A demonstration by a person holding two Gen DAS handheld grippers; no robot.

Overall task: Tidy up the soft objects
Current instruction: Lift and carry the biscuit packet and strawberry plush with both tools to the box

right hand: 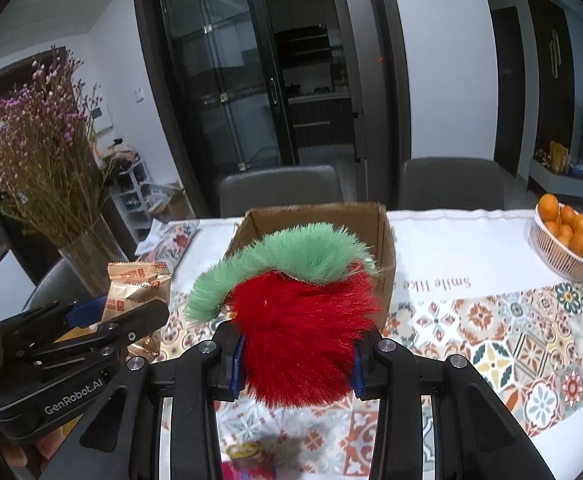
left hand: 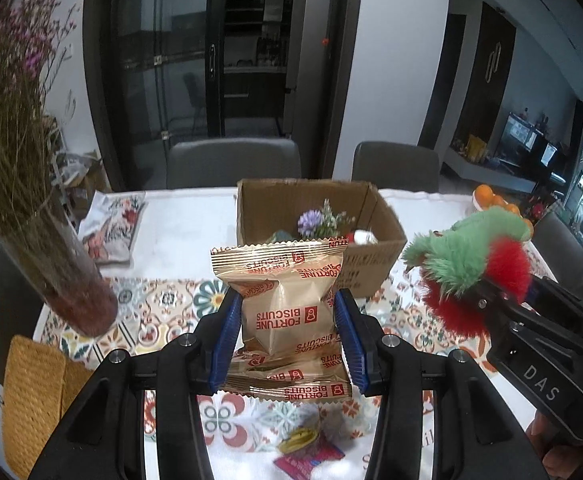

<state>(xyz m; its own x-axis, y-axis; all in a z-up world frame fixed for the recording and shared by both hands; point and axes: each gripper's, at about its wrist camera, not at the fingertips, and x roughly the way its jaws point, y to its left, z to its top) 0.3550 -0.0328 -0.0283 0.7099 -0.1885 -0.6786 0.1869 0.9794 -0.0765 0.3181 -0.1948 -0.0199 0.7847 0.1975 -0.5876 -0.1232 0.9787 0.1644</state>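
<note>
The right gripper [right hand: 295,354] clamped a red-and-green plush toy [right hand: 297,320]. A cardboard box [right hand: 385,236] stood just beyond it. The left gripper [right hand: 103,312] held a biscuit packet [right hand: 139,286] at near left.

Beyond the desk [right hand: 471,248] under its white cloth with patterned tiles stand two grey upholstered chairs [right hand: 279,190], behind them dark-framed glass sliding doors [right hand: 227,92] between white walls [right hand: 451,60], with lit screens [left hand: 525,136] far right.

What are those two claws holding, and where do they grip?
Left claw pinches a biscuit packet by its sides; right claw squeezes a furry toy at its red lower part.
</note>
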